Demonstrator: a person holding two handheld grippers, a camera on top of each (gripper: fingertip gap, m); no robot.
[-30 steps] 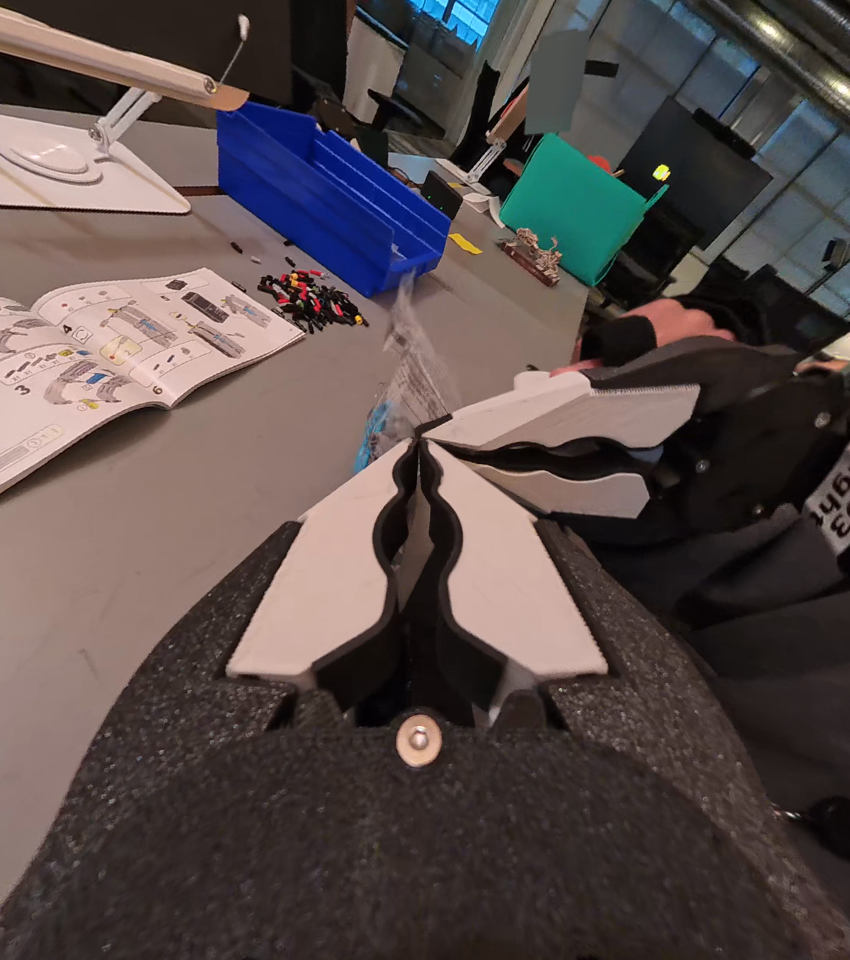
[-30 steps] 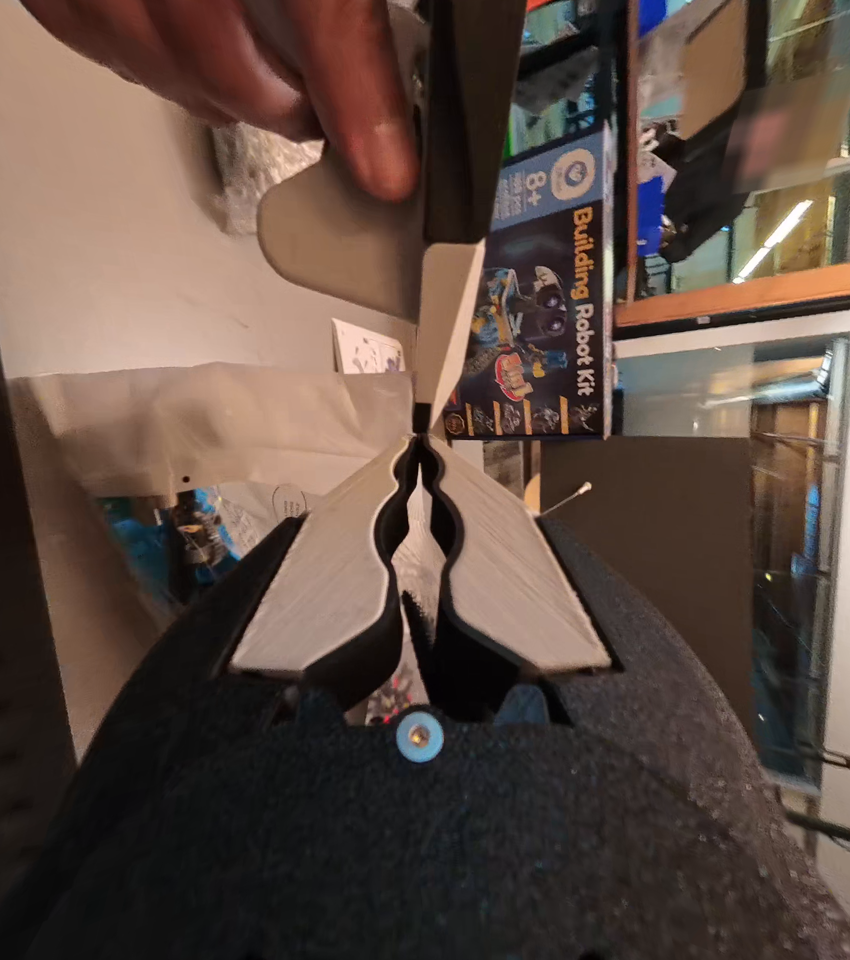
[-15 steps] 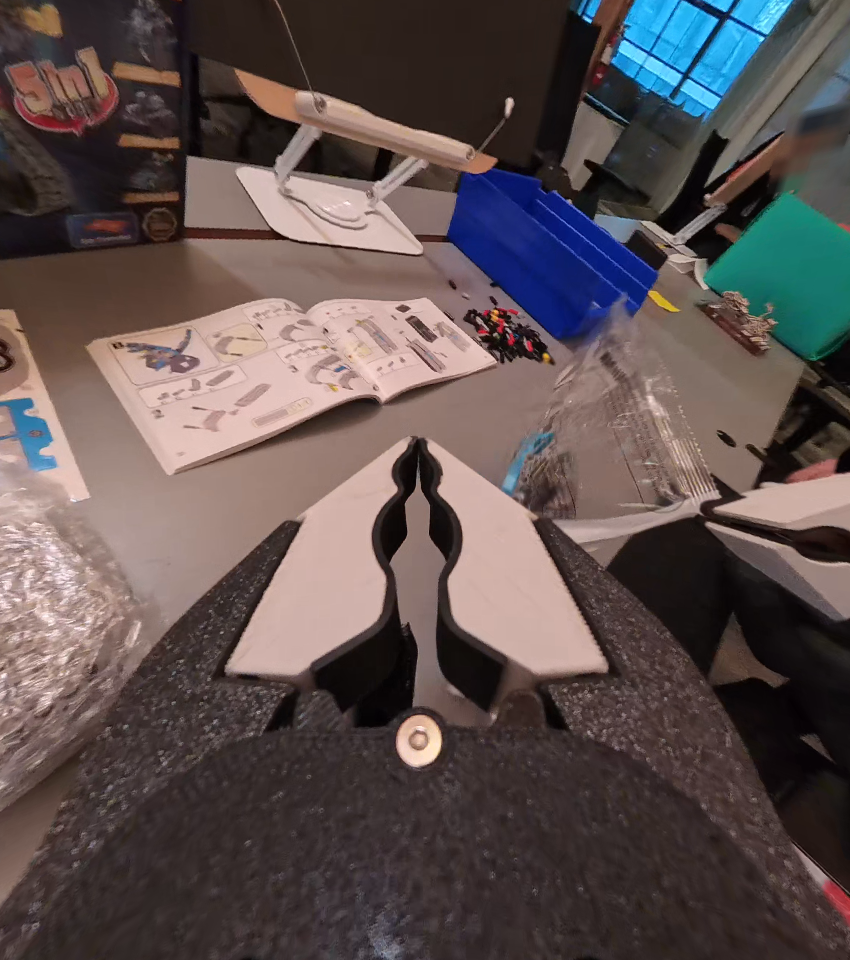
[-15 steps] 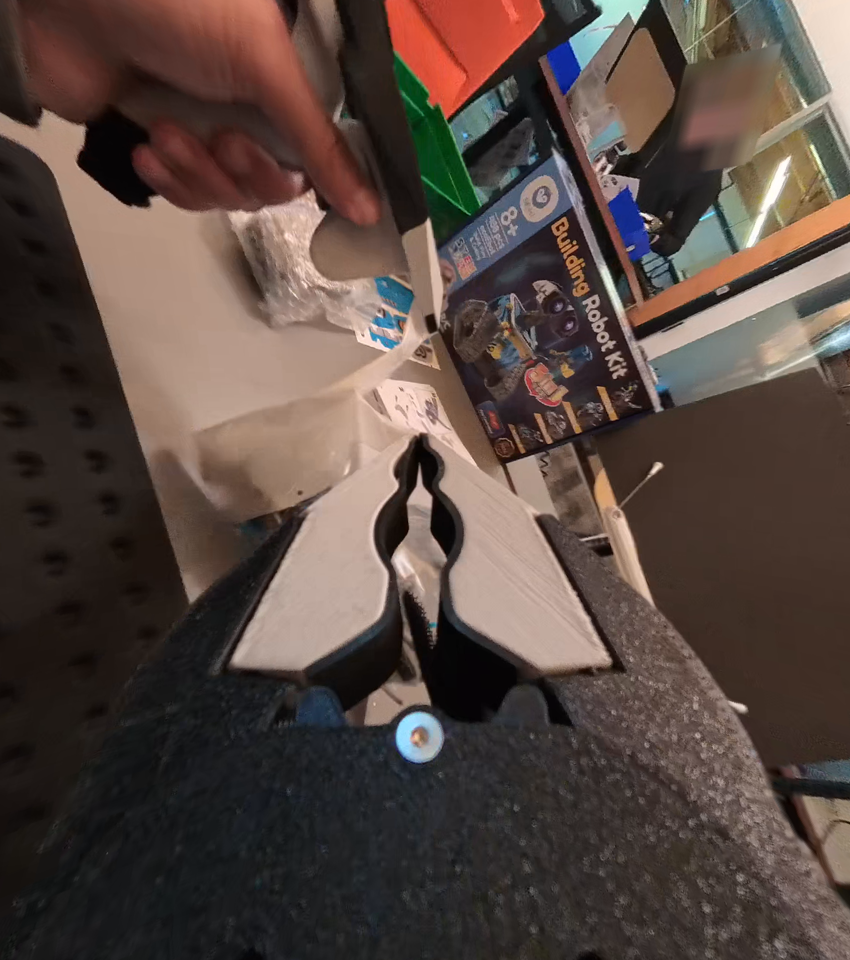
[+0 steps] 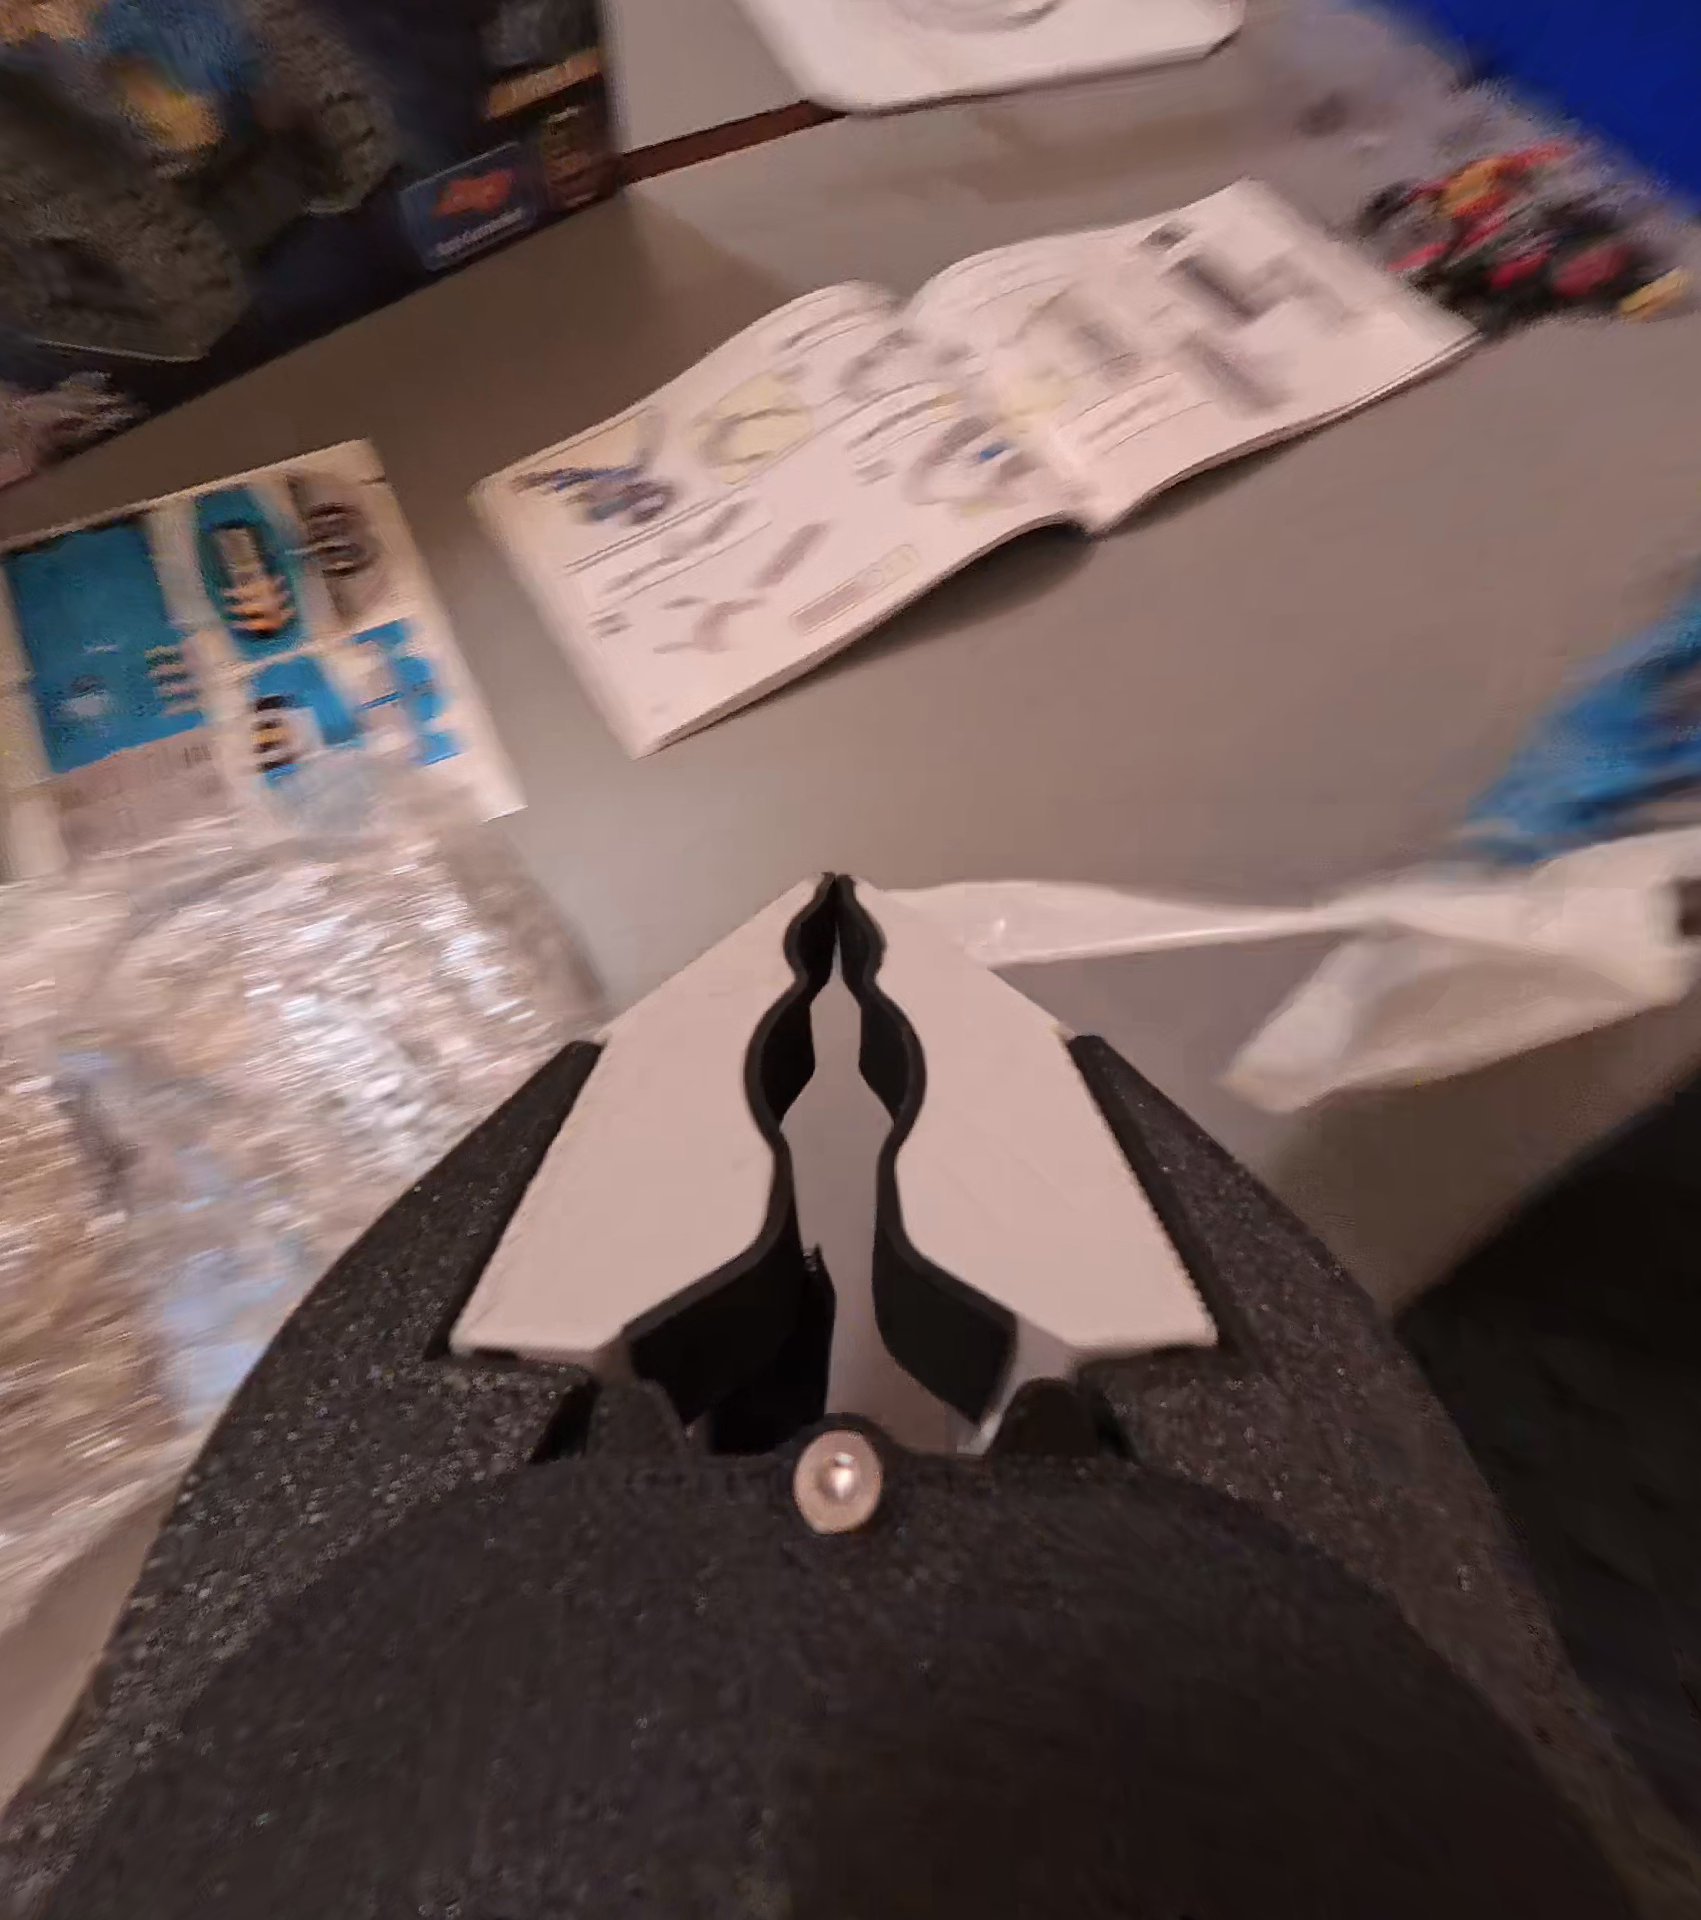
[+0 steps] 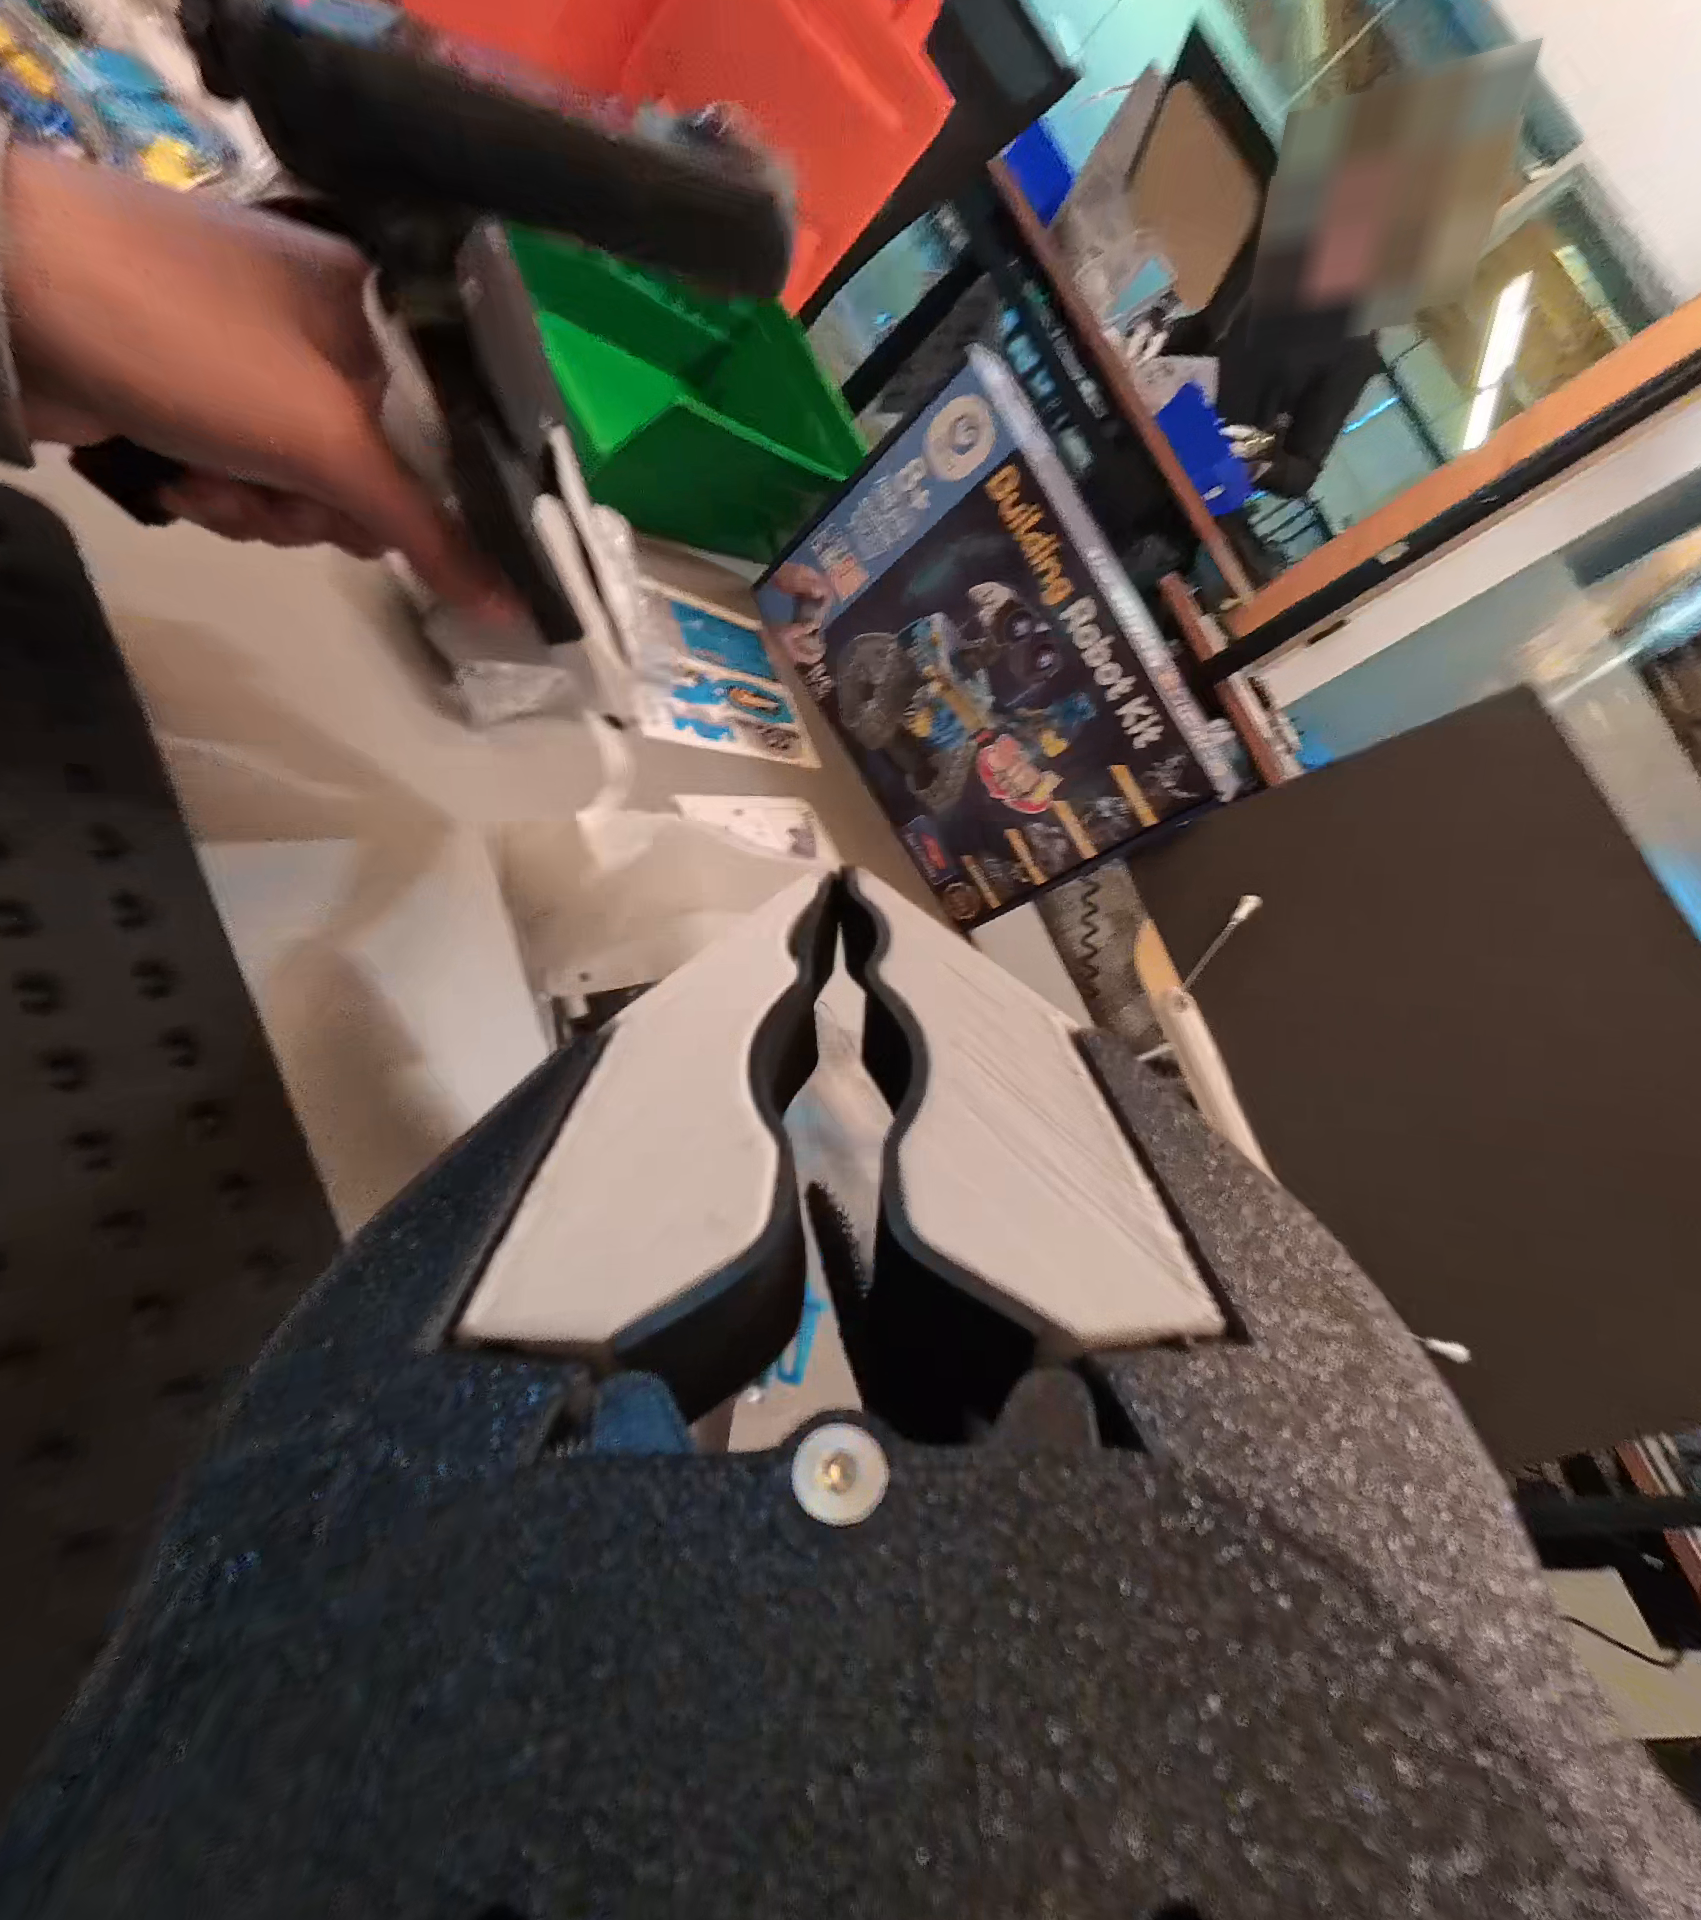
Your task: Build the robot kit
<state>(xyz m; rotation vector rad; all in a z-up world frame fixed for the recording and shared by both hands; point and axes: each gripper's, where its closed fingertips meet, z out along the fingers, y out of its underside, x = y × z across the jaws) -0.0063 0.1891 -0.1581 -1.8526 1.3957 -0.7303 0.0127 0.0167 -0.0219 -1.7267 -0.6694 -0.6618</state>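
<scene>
Left wrist view, blurred by motion. The left gripper [image 5: 835, 883] sits at centre frame over the grey table [image 5: 1189, 665], its white fingers [image 5: 659, 1143] brought together at the tips, with bare table showing through the gap lower down. Nothing can be made out between the tips. A thin whitish plastic bag [image 5: 1397, 945] stretches from just right of the tips toward the right edge of the frame; whether the tips pinch its corner cannot be told. Its far end carries blue contents [image 5: 1656, 717], so it appears to be lifted or drawn from that side.

Laid flat for reference, in my judgement: an open instruction booklet [image 5: 950, 436] at upper centre and a blue sticker sheet [image 5: 222, 634] at left. A crinkled silvery bag [image 5: 160, 1091] lies at lower left, a heap of small red and black parts [image 5: 1521, 249] at upper right, a printed box [image 5: 150, 187] at upper left.

Right wrist view. The right gripper [image 6: 841, 888] at centre frame also has its tips meeting; pale film [image 6: 835, 1101] shows in the gap behind them, so it appears clamped on the bag. At upper left a hand [image 6: 202, 395] holds the other gripper's handle. A dark kit box [image 6: 991, 665] stands upright at centre right, green bin [image 6: 700, 416] and orange bin [image 6: 721, 104] above
</scene>
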